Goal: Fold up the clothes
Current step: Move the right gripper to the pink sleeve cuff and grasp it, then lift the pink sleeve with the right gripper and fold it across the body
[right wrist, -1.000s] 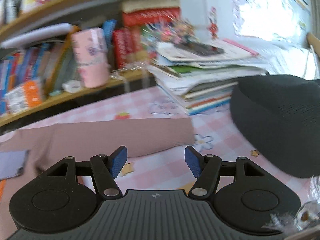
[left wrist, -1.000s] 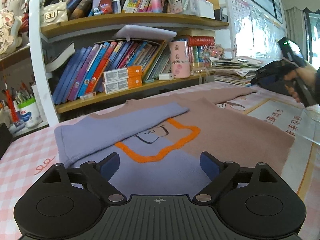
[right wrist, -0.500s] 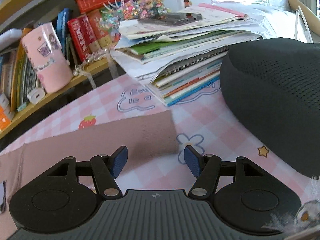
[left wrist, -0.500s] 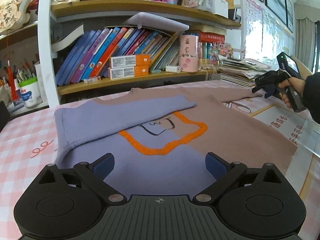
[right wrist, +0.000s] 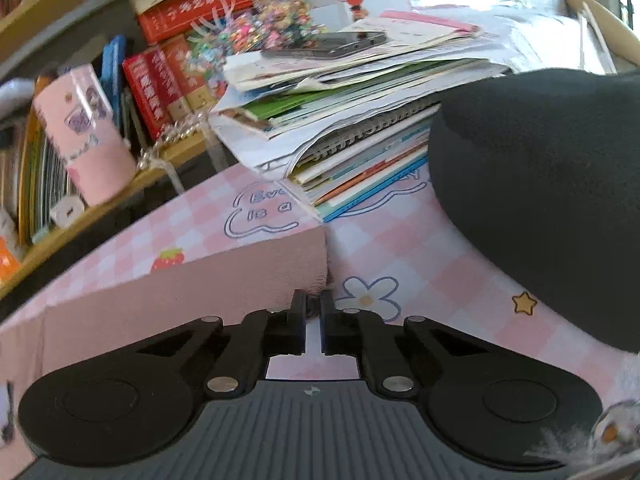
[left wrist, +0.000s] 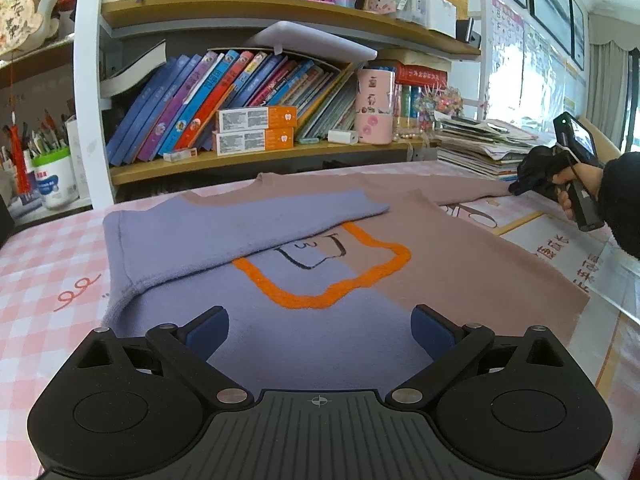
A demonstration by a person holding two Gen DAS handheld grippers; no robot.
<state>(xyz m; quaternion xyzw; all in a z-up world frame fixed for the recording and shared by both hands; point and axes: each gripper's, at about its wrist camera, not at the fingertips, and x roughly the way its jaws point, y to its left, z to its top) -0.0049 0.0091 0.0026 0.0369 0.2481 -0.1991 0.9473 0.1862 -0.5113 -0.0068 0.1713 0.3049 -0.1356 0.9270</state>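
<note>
Table (left wrist: 48,264) under pink checked cloth carries a sweater (left wrist: 304,280), laid flat, front up: lilac half, mauve half, orange outline patch at the chest. Lilac sleeve (left wrist: 240,228) is folded across the chest. Mauve sleeve (right wrist: 192,292) stretches out straight toward a stack of books and papers (right wrist: 360,148). Bookshelf (left wrist: 240,156) stands behind the table, a pink cup (left wrist: 374,106) on it. Left tongs (left wrist: 320,326) hover over the sweater's lower hem, released, 2 blue pads wide apart, gripping nothing. Right tongs (right wrist: 314,310) sit at the mauve cuff's corner, clenched nearly together; cuff edge lies at the tips, but whether cloth is pinched I cannot tell. Dark sleeve (right wrist: 540,200) of the person fills the right wrist view's right side.
</note>
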